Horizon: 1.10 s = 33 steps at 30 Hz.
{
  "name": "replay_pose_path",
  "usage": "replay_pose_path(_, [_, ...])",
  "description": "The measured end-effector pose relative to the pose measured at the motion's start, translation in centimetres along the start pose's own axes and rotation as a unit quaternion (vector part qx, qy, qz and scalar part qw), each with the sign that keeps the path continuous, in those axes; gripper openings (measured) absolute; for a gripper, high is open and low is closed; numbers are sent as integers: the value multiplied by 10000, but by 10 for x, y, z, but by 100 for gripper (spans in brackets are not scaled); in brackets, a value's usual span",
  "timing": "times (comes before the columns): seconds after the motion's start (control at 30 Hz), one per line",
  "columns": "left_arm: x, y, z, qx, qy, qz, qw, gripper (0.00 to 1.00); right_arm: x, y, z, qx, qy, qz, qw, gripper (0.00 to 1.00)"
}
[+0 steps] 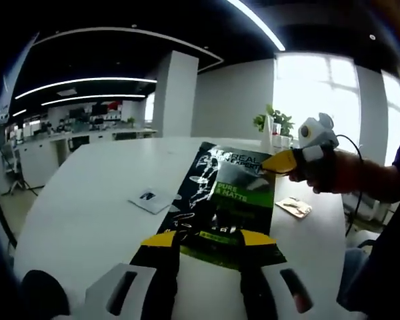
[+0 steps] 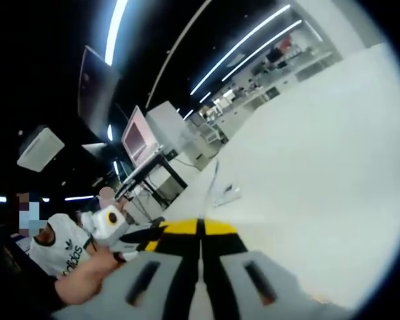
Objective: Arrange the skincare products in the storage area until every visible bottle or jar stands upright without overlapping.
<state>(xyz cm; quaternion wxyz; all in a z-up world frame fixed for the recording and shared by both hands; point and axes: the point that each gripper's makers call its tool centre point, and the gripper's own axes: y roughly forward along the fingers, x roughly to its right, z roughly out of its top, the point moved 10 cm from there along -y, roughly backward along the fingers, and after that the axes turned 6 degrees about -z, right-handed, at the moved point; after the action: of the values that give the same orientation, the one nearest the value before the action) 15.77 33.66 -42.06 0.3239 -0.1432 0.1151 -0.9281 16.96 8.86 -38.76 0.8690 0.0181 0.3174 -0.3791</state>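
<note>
Black-and-green flat skincare packet [image 1: 228, 200] lies at centre frame in my left gripper view, long axis running away from my spread left gripper [image 1: 210, 239] just below it; my right gripper [image 1: 280, 162] touches its far upper-right corner. In my right gripper view, my right gripper [image 2: 200, 228] is pressed together at lower centre over the white table [image 2: 320, 147].

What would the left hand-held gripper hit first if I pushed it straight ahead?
Most likely the black-and-green box lying flat on the white table: its near edge sits just beyond the left hand-held gripper, whose jaws stand open. Depth is hard to judge.
</note>
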Motion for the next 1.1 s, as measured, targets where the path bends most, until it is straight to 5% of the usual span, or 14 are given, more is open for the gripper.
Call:
replay_pose_path(0.67, [16,-6,-4,161,34,-27,9999,63,-5,-12,15,259,163,198,9993,0])
replay_pose_path(0.9, [17,-5,-1,332,-60,-23,9994,88,-4,-19,23,320,142,220,9991,0])
replay_pose_path(1.1, [18,-2,-4,292,-127,-78,9995,91,-5,-22,29,398,109,254,9988,0])
